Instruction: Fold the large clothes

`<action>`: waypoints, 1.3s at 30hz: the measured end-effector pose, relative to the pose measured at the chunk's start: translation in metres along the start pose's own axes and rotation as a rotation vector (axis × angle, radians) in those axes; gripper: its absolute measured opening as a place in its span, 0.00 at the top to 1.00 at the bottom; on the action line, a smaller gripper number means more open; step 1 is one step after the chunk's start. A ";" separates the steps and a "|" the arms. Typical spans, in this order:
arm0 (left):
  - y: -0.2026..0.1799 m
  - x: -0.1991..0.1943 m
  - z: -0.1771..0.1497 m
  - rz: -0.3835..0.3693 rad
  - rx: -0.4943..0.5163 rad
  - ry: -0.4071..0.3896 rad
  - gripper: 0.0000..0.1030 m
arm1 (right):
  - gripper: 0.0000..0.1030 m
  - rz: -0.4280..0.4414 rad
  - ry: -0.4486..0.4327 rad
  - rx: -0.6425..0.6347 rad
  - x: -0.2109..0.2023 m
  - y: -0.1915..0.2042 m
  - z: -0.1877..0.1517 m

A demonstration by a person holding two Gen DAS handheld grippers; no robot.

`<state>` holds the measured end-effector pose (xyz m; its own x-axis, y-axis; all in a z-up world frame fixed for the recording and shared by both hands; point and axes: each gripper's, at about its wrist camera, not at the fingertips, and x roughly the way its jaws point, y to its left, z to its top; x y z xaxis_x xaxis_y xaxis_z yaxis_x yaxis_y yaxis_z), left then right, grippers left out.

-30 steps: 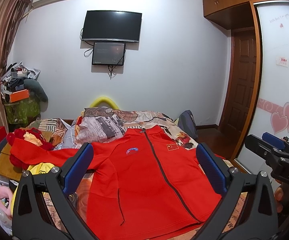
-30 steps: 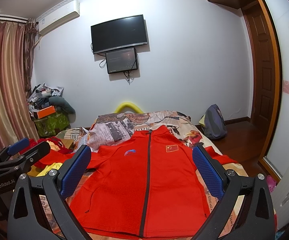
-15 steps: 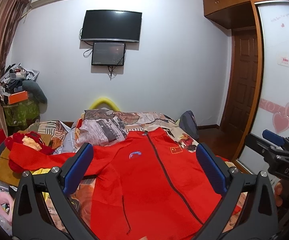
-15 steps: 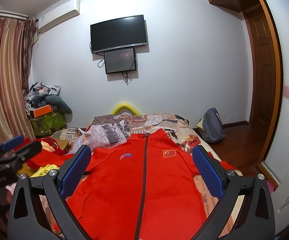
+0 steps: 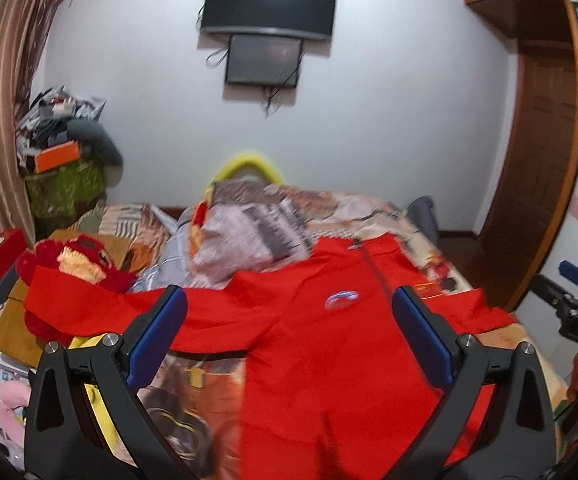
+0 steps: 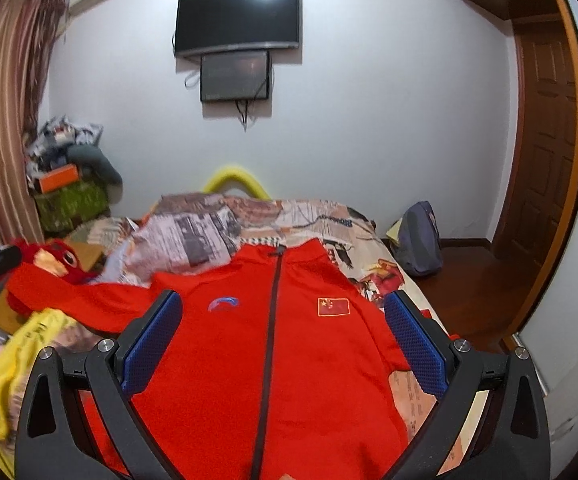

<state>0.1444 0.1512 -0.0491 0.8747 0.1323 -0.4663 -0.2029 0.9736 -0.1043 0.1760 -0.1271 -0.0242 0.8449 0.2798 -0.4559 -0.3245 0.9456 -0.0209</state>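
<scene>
A large red zip jacket (image 6: 273, 344) lies face up and spread flat on the bed, collar toward the far wall; it also shows in the left wrist view (image 5: 329, 352). Its left sleeve (image 5: 129, 312) stretches out to the left over the bed's edge. My left gripper (image 5: 289, 336) is open and empty above the jacket's left chest. My right gripper (image 6: 279, 340) is open and empty above the jacket's zip. The right gripper also appears at the right edge of the left wrist view (image 5: 577, 300).
The bed (image 6: 373, 276) carries a patterned quilt (image 6: 193, 236) near the headboard. A red plush toy (image 5: 81, 260), boxes and yellow cloth (image 6: 21, 344) lie left of the bed. A backpack (image 6: 417, 240) stands on the floor at right, beside a wooden door (image 6: 549, 140).
Both grippers have moved forward and tilted down over the jacket, the left one swinging leftward toward the sleeve. Both stayed open and empty; the jacket has not moved.
</scene>
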 end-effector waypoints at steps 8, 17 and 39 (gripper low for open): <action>0.077 0.082 -0.013 0.013 -0.084 0.165 0.00 | 0.02 -0.002 0.154 -0.016 0.072 -0.002 -0.008; 0.172 0.174 -0.066 -0.093 -0.396 0.421 0.06 | 0.02 0.036 0.335 -0.017 0.147 0.003 -0.020; 0.285 0.251 -0.103 0.311 -0.593 0.407 0.43 | 0.02 0.107 0.460 -0.018 0.212 0.013 -0.038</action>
<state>0.2605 0.4427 -0.2866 0.5320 0.1929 -0.8245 -0.7137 0.6262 -0.3139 0.3344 -0.0616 -0.1545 0.5319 0.2692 -0.8029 -0.4102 0.9114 0.0339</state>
